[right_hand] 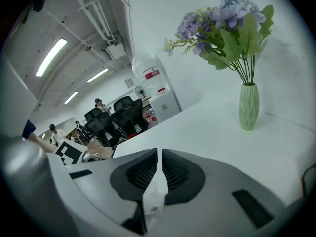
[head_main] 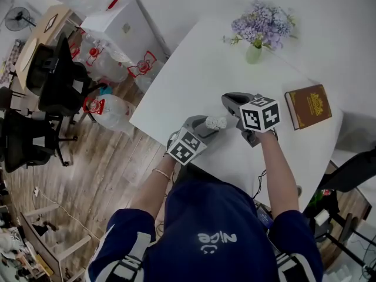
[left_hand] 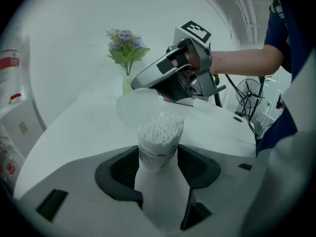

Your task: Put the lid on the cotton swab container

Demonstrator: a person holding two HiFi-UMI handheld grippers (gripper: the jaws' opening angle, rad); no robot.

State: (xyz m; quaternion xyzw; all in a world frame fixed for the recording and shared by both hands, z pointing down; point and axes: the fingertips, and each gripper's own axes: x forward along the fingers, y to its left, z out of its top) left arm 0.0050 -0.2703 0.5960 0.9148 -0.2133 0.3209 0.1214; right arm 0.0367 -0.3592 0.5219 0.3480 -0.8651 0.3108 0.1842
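Head view is showing us the white table (head_main: 194,69), the biggest thing here, w/ a brown book (head_main: 308,106) lying near its right edge and a vase of purple flowers (head_main: 258,31) standing at the far side. We're holding both grippers over the near part of the table.

Our left gripper (head_main: 207,127) is bracketing the cotton swab container (left_hand: 159,135). The container is standing upright on the table, packed w/ swabs and w/o its lid. The jaws are standing wide on either side of it, not pressing on it as far as we're seeing.

Our right gripper (right_hand: 158,169) is pinching the clear lid (left_hand: 136,110) by its edge, jaws nearly together on it. It is holding the lid near the container's open top but not yet over it.

We're judging the container to be light, thin plastic, prob. smooth and easy to tip or squash. So we're wanting a gentle hold mid-wall, below the rim, leaving the top free.

The lid is looking lighter still: thin, slippery, approx. round. We're thinking a grip at the very rim is best, so the jaws aren't getting in the way when it's seating
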